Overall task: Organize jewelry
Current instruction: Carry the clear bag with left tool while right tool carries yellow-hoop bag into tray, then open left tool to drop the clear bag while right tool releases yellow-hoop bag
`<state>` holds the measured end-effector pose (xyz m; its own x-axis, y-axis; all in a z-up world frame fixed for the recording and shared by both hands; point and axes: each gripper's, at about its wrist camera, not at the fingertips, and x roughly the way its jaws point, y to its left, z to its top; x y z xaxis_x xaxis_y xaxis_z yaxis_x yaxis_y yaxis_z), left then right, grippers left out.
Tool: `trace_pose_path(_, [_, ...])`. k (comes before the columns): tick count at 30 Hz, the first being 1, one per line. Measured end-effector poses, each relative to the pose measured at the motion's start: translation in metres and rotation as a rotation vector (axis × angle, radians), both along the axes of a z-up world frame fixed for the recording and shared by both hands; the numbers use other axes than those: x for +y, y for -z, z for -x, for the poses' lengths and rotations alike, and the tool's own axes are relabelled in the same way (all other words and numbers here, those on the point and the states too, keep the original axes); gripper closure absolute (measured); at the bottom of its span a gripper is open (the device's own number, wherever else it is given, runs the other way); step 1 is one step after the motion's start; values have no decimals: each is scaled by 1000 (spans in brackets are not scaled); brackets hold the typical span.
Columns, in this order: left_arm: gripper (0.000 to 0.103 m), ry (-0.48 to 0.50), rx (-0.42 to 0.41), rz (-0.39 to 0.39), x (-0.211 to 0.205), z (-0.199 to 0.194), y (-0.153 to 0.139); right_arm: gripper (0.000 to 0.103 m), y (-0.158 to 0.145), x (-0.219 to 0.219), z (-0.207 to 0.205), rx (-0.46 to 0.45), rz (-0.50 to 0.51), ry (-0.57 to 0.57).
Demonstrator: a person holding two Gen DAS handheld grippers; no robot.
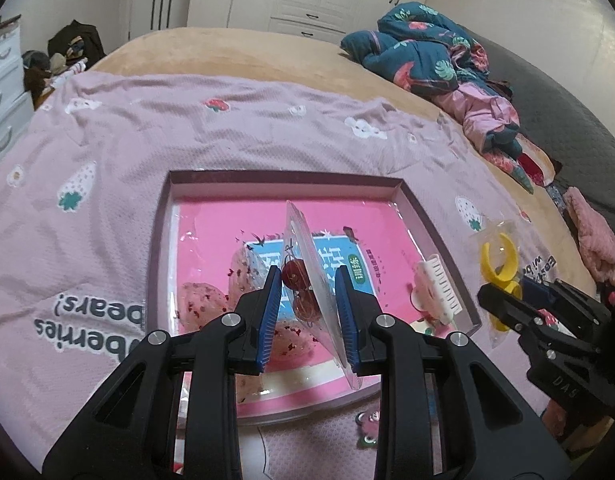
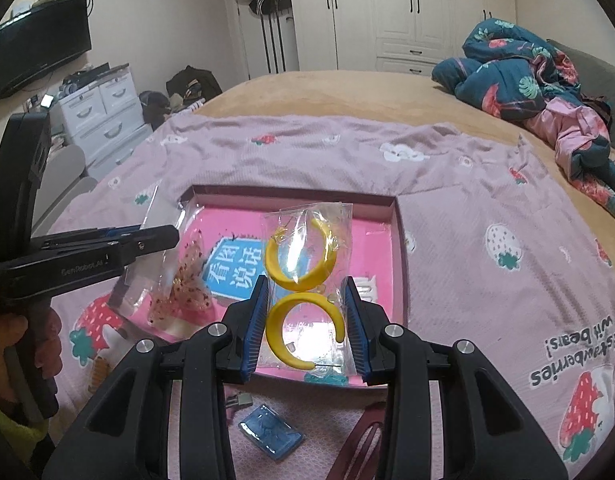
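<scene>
While jaws pinch, earring bag [image 2: 307, 292] sits between.

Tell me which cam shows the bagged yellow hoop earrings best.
Right wrist: the yellow hoop earrings face the lens flat in their clear bag, held in the right gripper. Left wrist catches them only at the right edge, small and partly hidden by that gripper.

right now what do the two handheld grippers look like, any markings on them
Both are matte black plastic with silver round bolts at the joints and ribbed blue pads inside the fingers. The left gripper shows "GenRobot.AI" in pale lettering on its side; the right gripper carries embossed "DAS". No cables show.
</scene>
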<state>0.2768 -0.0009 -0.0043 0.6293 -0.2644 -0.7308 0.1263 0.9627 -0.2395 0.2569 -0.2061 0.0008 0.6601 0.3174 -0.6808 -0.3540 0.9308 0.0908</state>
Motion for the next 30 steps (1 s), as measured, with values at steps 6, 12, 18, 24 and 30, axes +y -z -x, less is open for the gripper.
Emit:
trace_pose_path(6, [83,14,33,6,-2,-8,16,68,18,8,-5,36,17,-14])
trace_pose_path(12, [83,22,58,9,-4,-14,29,68,31,16,-9,60,37,-27])
trace_pose_path(18, [83,27,73,0,-5,-17,36,68,40,21,-16,74,51,-32])
trace_pose_path(24, [83,19,77,-7,0,-16,37,66,51,28,-22,93,55,-44])
trace_pose_path(30, [83,2,75,-8,4,-10,32,49,53,29,-18,95,57,-41])
